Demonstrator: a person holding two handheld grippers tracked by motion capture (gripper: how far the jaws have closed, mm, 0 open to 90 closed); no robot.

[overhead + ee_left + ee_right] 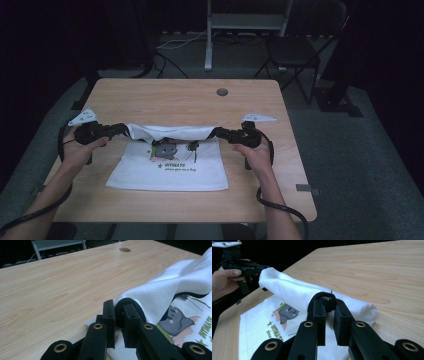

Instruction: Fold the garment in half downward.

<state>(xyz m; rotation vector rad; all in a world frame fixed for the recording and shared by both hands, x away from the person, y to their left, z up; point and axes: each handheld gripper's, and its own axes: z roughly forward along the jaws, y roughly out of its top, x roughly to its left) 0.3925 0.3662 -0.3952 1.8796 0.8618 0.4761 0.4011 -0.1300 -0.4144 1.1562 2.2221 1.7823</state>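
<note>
White printed T-shirt (pixel 170 162) lies flat at mid-bench (pixel 190 100), print side up, cartoon graphic + green text showing. Far edge is lifted and rolled toward the person, strung as a band betw. the two grippers; that band's long axis runs left-right across the bench.

Left gripper (pixel 125 131) pinches the band's left end, right gripper (pixel 217 132) its right end. Both sets of fingers nearly closed, w/ only cloth thickness betw. them. In the left gripper view, white fabric + dark trim sit clamped betw. the fingers (pixel 109 315); same in the right gripper view, fingers (pixel 320 312) closed on a dark-edged bunch.

Key relation: the held edge hangs just above the shirt's far part, rest of the shirt lies toward the person. So the fold prob. goes by pulling both ends near-ward together, level, keeping the band taut. Neither hand nearer; roughly symmetric abt the shirt.

No containers on the bench. Small round grommet (pixel 222 92) sits farther back, well apart from the shirt.
</note>
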